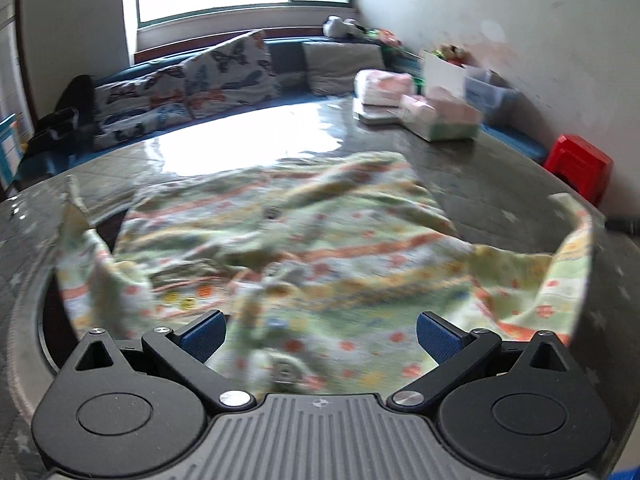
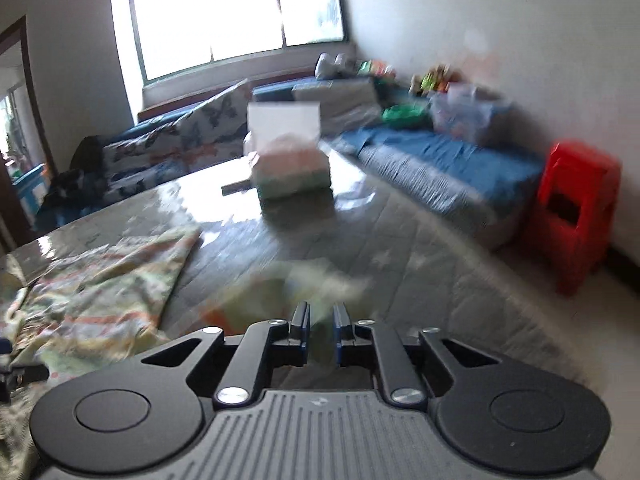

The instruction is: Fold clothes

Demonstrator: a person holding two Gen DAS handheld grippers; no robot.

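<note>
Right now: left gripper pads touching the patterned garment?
Apart. In the left wrist view the left gripper stands wide open above the patterned garment; both blue pads are bare, with no cloth pinched.

Your left gripper [image 1: 320,336]: jaws spread wide, angled downward. Your right gripper [image 2: 321,330]: jaws nearly closed, narrow gap, angled downward.

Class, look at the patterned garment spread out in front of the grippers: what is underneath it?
The patterned garment lies on a glossy grey table printed with pale stars, which shows all around the cloth. Anything lying between garment and table is covered and cannot be seen.
</note>
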